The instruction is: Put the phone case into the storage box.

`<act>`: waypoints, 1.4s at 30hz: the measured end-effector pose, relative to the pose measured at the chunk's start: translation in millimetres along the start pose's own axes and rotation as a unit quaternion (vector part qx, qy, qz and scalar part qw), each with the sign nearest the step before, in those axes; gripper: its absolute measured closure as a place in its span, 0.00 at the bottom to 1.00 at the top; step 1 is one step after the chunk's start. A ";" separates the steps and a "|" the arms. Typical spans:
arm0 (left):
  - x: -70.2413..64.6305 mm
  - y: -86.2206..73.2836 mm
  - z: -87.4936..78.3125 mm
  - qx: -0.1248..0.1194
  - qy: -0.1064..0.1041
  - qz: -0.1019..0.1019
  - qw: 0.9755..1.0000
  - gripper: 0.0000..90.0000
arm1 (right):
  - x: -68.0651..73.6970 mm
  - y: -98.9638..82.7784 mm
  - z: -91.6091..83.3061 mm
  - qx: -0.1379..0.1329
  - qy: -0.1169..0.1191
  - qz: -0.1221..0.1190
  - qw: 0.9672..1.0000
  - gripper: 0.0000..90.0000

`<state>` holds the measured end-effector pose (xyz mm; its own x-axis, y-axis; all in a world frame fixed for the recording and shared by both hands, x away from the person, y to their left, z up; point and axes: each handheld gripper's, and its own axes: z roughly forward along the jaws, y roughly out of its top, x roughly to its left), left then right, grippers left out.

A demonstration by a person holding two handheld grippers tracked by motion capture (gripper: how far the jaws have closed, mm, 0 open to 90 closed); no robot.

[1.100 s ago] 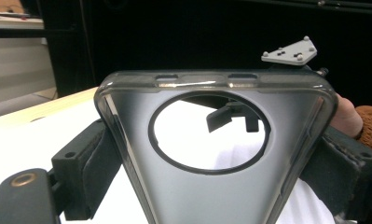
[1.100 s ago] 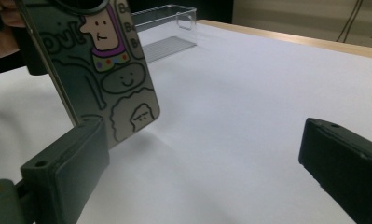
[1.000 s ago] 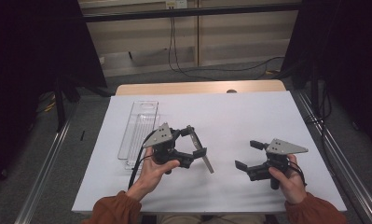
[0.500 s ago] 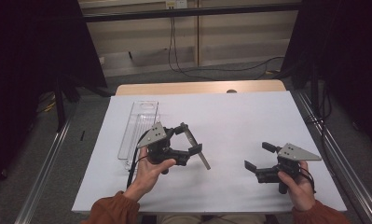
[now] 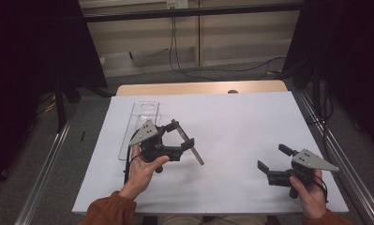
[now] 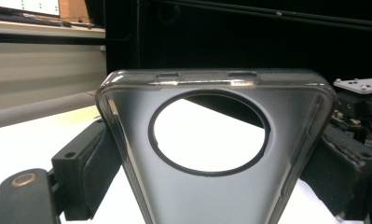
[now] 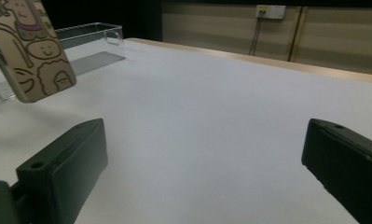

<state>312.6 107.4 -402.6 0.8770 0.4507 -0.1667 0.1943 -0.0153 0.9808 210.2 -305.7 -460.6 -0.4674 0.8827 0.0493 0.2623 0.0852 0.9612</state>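
Note:
A grey translucent phone case (image 5: 197, 155) with a large round camera hole is clamped between the jaws of my left gripper (image 5: 180, 137), held above the white table at centre left. In the left gripper view the phone case (image 6: 211, 196) stands upright across the left gripper (image 6: 214, 186), its inside facing the camera. In the right gripper view the phone case (image 7: 32, 51) shows cartoon drawings on its outer side. My right gripper (image 5: 273, 157) hovers low at the front right, open with nothing between its jaws; the right gripper (image 7: 204, 172) faces bare table.
A clear plastic tray (image 5: 145, 112) lies lengthwise at the left of the white table (image 5: 250, 117), just behind my left hand; the clear tray (image 7: 86, 42) looks empty. A wooden strip (image 5: 198, 88) borders the far edge. Cables hang beyond it.
My right gripper has drifted right and nearer the front edge, still open. The left hand has shifted slightly left with the case still clamped.

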 end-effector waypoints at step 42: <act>39.3 31.9 -47.5 -0.027 0.116 0.000 0.993 0.14 | -4.7 -10.2 -6.3 -0.011 -0.021 0.023 0.999 0.00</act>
<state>332.4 167.1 -373.0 0.7512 0.6440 -0.1446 0.1639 0.0301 0.9860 204.4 -313.7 -468.9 -0.4188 0.9044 0.0823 0.2637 0.0344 0.9640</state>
